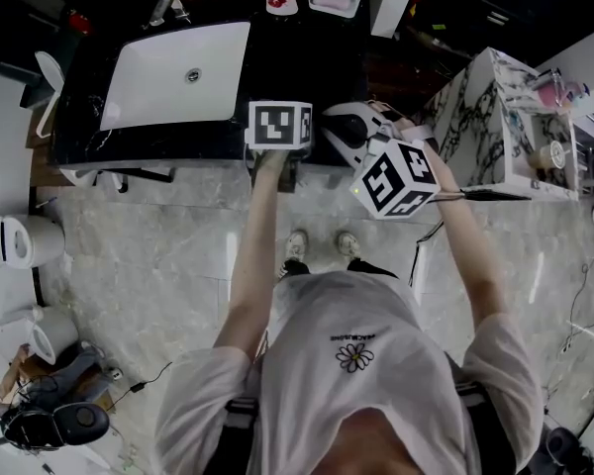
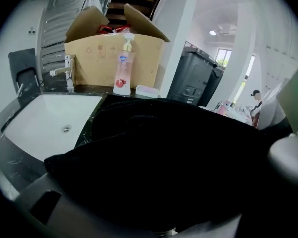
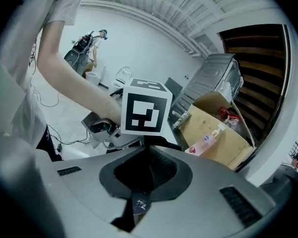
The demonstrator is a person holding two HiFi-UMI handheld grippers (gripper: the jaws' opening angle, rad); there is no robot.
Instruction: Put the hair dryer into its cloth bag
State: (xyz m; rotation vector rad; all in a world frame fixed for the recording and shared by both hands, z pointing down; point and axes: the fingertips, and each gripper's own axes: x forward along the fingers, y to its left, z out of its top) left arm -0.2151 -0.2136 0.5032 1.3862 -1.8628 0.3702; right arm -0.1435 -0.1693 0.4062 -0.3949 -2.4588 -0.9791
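Black counter (image 1: 297, 57), white sink (image 1: 158, 87), open cardboard box (image 2: 97, 58) of red clutter (image 2: 109, 29); black cloth bag (image 2: 169, 152) at the front edge.
Left gripper (image 2: 159, 217) jaws spread, bag's bulk between them; right gripper (image 3: 139, 202) pinching 1 strip of it; dryer hidden.

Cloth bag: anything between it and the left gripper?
Nothing visible does. The black cloth bag lies straight over the left gripper and fills its view. Whether that gripper pinches it can't be told. The right gripper is shut on what looks like the bag's labelled edge.
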